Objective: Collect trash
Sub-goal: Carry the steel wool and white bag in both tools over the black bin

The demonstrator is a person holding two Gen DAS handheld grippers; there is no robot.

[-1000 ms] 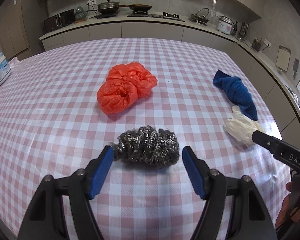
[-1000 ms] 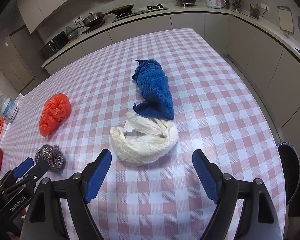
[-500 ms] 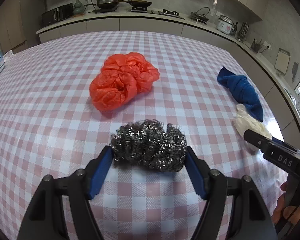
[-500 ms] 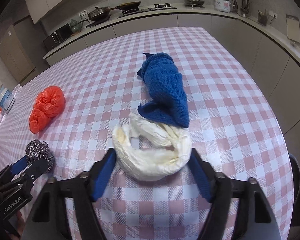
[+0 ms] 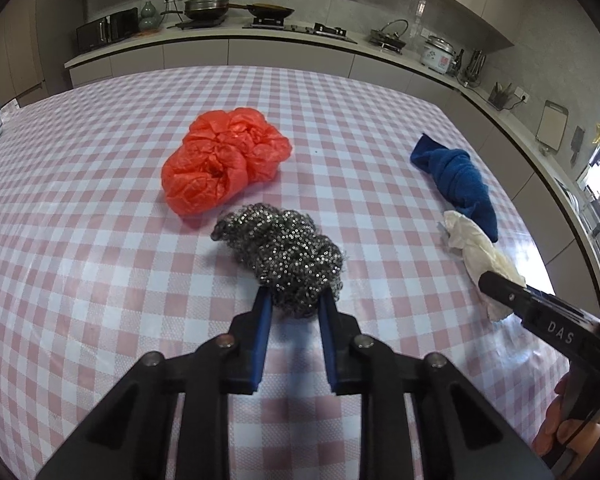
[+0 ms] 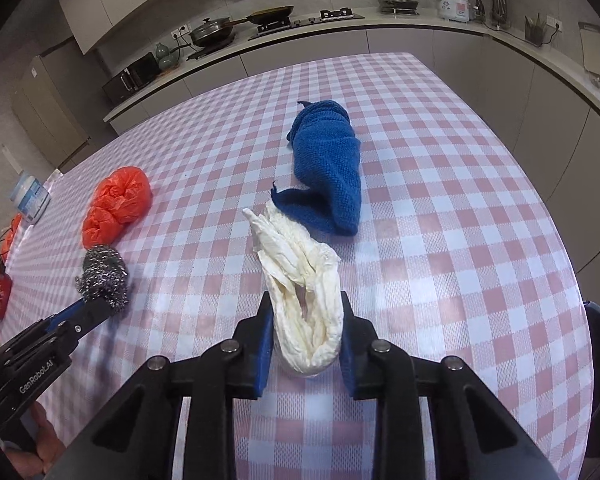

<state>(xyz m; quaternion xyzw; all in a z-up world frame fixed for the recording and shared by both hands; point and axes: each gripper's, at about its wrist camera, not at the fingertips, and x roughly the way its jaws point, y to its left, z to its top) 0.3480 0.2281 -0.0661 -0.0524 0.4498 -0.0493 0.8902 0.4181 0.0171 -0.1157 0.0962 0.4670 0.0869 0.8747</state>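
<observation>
Two grippers are engaged on the checked tablecloth [image 5: 100,240]. Left gripper [image 5: 294,300]: jaws closing, blue pads pressed into the near end of the steel wool scourer [image 5: 288,252], which rests on the cloth. Right gripper [image 6: 304,320]: jaws clamped on the crumpled white wrapper [image 6: 304,292], also lying on the cloth. Relative to the scourer: the orange plastic bag [image 5: 220,168] lies just behind it, close but whether touching cannot be told; the blue cloth [image 5: 460,180] lies well to its right, its near end against the wrapper's far end.
</observation>
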